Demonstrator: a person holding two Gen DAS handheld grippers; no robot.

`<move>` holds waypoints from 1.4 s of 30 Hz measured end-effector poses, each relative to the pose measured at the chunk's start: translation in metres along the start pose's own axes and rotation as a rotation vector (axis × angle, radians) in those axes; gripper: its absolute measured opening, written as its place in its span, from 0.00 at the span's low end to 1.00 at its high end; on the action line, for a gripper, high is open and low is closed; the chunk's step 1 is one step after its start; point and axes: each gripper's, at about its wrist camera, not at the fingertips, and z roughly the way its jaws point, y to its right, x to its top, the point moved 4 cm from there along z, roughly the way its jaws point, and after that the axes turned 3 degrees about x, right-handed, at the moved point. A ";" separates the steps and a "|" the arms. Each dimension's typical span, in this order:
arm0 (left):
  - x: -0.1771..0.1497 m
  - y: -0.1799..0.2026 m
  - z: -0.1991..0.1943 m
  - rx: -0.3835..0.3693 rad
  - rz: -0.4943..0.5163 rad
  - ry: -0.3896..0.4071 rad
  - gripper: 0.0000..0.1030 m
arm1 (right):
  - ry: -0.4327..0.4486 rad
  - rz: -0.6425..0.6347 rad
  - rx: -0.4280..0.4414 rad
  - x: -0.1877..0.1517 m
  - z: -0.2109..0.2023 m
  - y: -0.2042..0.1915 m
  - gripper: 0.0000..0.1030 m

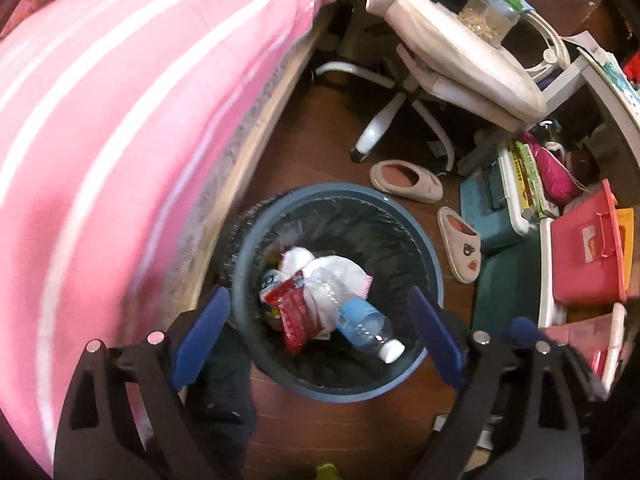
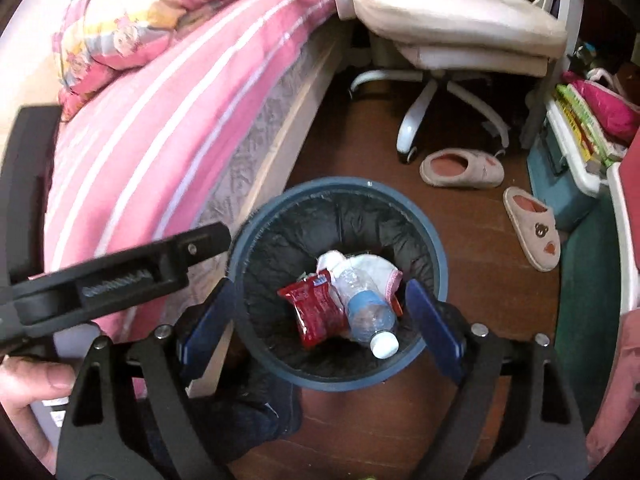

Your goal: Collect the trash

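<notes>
Crinkled plastic bottle (image 2: 370,316) lies in round bin (image 2: 264,344).

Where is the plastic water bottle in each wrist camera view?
Left wrist: plastic water bottle in the trash bin, lower centre, white cap toward the bottom right.
Right wrist: bottle in the bin, just below centre.
Shared landmark: the red snack packet beside it.

A pink striped bed (image 1: 120,128) runs along the left, with a folded cartoon quilt (image 2: 132,28) on it. A white swivel chair (image 1: 452,60) stands on the wooden floor (image 1: 320,128) and carries a jar (image 1: 490,10). Two beige slippers (image 2: 462,168) lie apart near its base. Stacked storage boxes (image 1: 584,256) crowd the right.
</notes>
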 end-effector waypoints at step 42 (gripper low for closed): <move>-0.259 -0.251 -0.428 0.412 -0.589 0.622 0.95 | 0.297 -0.720 0.435 -0.148 -0.233 -0.395 0.95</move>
